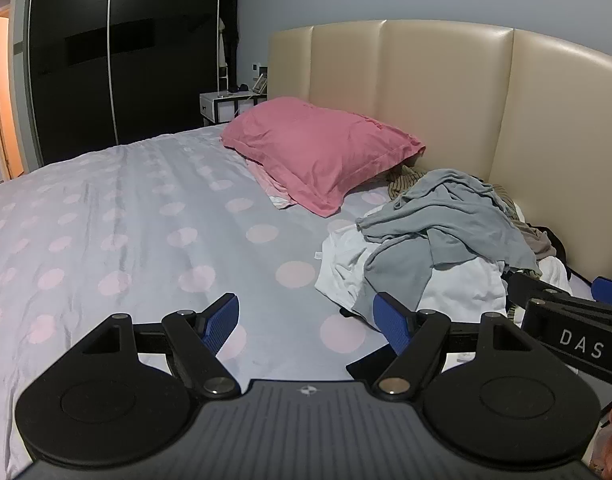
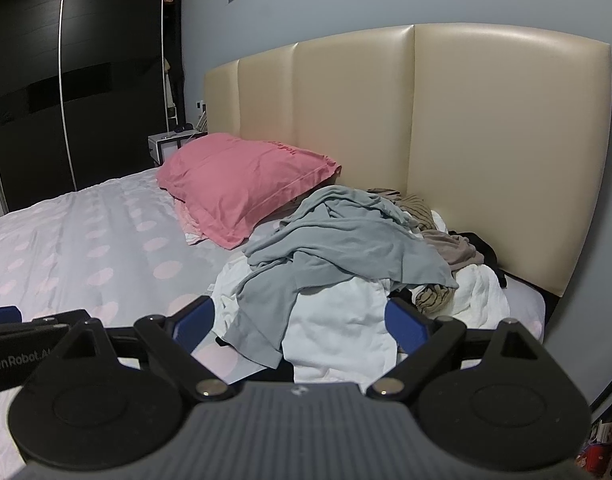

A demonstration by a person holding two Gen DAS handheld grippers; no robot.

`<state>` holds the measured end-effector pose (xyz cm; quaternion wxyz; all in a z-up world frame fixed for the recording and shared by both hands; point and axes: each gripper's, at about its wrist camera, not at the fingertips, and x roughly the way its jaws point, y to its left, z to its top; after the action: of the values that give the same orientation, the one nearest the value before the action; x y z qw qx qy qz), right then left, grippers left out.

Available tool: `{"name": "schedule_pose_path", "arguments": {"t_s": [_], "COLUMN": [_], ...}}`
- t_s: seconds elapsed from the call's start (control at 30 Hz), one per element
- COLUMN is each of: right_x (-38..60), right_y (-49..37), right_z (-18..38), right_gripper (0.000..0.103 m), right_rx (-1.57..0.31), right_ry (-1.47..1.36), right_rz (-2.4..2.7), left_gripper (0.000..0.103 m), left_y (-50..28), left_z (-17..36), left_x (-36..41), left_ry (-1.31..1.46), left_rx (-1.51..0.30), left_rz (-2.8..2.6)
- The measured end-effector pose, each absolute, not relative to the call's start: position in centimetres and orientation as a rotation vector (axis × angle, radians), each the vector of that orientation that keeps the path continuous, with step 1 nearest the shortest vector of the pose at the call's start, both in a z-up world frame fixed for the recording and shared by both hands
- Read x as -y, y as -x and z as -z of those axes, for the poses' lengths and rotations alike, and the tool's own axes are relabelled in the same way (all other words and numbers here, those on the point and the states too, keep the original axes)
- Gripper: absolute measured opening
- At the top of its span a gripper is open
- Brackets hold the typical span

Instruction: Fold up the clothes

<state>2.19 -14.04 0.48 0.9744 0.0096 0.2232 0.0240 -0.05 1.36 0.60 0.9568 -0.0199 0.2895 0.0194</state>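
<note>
Left wrist view
Open room: the bed (image 1: 126,216) is lying bare across its left and middle, its polka-dot sheet running out to the far edge by the dark wardrobe (image 1: 118,48).
Edges: the clothes pile (image 1: 438,240) is sitting at the right, close under the cream headboard (image 1: 426,96).
Count: one pink pillow (image 1: 322,152) is resting beside the pile; one grey garment (image 1: 446,216) is lying on top (white and striped pieces are showing beneath).
Left tool (image 1: 310,326): its blue fingers are standing wide apart, holding nothing, hovering over bare sheet just short of the pile.
Right tool (image 1: 562,300): only partly showing at the right edge, so I cannot tell its opening here.

Right wrist view
Open room: the sheet is lying bare to the left of the pile.
Edges: the clothes pile (image 2: 366,264) is reaching toward the mattress's right edge.
Count: one pink pillow (image 2: 242,184), one grey garment (image 2: 338,240).
Right tool (image 2: 302,320): spread wide, gripping nothing, its fingers framing the pile's near edge.
</note>
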Motion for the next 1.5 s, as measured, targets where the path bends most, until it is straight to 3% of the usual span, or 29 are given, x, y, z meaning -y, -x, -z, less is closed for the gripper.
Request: {"name": "schedule_pose_path", "arguments": {"t_s": [1.5], "right_x": [14.3], "right_y": [-3.9], "right_z": [-0.5], "right_gripper": [0.093], "right_rx": [-0.487], "right_ry": [-0.012], "right_rz": [-0.102], "left_gripper": [0.073], "left_y": [-0.6], "left_z": [0.1], "left_x": [-1.0], "left_ry": [0.026], "left_rx": [-0.629], "left_rz": [-0.051]}}
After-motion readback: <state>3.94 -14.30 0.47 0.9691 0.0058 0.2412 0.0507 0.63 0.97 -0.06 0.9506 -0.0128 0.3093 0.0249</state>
